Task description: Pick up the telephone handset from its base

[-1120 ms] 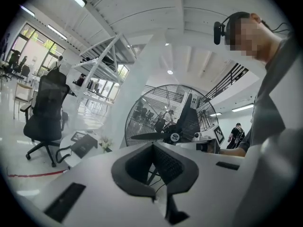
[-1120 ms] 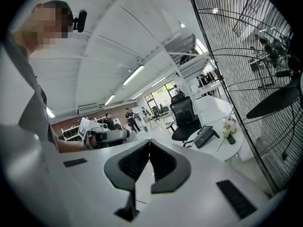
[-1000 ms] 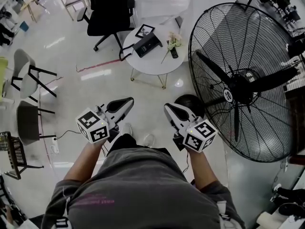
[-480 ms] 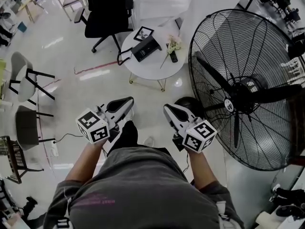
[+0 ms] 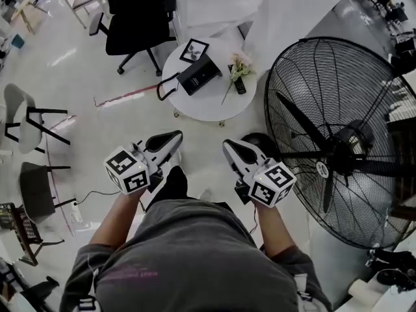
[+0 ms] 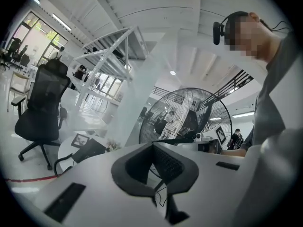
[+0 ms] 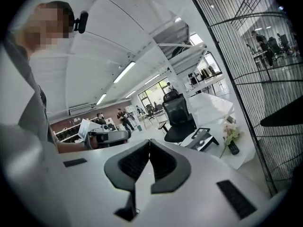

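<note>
The black telephone (image 5: 198, 75) sits on a small round white table (image 5: 211, 103) ahead of me, and its cord (image 5: 164, 87) loops over the table's left edge. The handset lies on the base. My left gripper (image 5: 174, 137) and right gripper (image 5: 227, 146) are held side by side at waist height, well short of the table. Both point toward it with jaws shut and nothing between them. The left gripper view shows the telephone (image 6: 88, 149) left of the shut jaws (image 6: 152, 145). In the right gripper view the telephone (image 7: 201, 137) lies right of the shut jaws (image 7: 149, 142).
A picture frame (image 5: 194, 51), a flower sprig (image 5: 238, 64) and a remote (image 5: 237, 81) share the table. A large floor fan (image 5: 344, 142) stands close on the right. A black office chair (image 5: 138, 19) is behind the table. Other chairs (image 5: 26, 119) stand at left.
The person has walked toward the table: it and the telephone sit lower and nearer in the head view, and the fan has slid right. Both grippers keep their pose, still shut.
</note>
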`<action>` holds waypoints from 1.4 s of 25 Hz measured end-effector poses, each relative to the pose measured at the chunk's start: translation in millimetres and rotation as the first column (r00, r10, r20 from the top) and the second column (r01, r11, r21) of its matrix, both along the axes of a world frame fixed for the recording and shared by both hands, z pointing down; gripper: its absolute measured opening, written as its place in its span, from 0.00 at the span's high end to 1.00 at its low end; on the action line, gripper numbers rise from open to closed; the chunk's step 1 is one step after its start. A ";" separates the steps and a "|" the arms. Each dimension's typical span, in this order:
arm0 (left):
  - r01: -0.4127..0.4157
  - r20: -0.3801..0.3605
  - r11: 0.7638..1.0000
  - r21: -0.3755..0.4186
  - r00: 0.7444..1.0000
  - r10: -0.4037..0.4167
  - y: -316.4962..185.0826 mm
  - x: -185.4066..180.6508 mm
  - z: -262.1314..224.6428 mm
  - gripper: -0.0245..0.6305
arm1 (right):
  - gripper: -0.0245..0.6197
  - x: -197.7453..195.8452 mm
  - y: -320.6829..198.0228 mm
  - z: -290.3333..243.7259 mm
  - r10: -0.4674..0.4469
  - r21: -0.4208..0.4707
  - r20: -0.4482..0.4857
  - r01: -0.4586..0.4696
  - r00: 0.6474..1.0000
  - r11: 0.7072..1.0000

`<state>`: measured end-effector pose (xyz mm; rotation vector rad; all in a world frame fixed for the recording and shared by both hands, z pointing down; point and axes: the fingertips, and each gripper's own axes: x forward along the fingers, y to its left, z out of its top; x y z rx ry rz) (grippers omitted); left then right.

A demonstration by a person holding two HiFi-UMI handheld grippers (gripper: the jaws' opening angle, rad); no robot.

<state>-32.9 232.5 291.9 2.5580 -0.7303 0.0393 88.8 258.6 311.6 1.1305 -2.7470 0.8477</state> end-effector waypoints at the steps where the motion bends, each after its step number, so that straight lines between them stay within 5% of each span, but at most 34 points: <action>1: -0.003 -0.003 1.000 -0.005 1.000 0.003 -11.0 -4.7 2.5 0.94 | 0.93 -5.2 -10.6 1.5 0.001 -0.003 -0.005 -0.001 1.000 1.000; 19: -0.074 -0.020 0.996 -0.053 0.997 0.073 -171.8 -80.2 17.1 0.94 | 0.93 -87.7 -166.6 7.4 0.069 -0.045 -0.017 -0.070 0.997 0.997; 35: -0.125 -0.005 0.987 -0.099 0.992 0.125 -232.5 -87.8 47.6 0.94 | 0.93 -90.8 -218.8 28.2 0.121 -0.097 -0.033 -0.124 0.992 0.988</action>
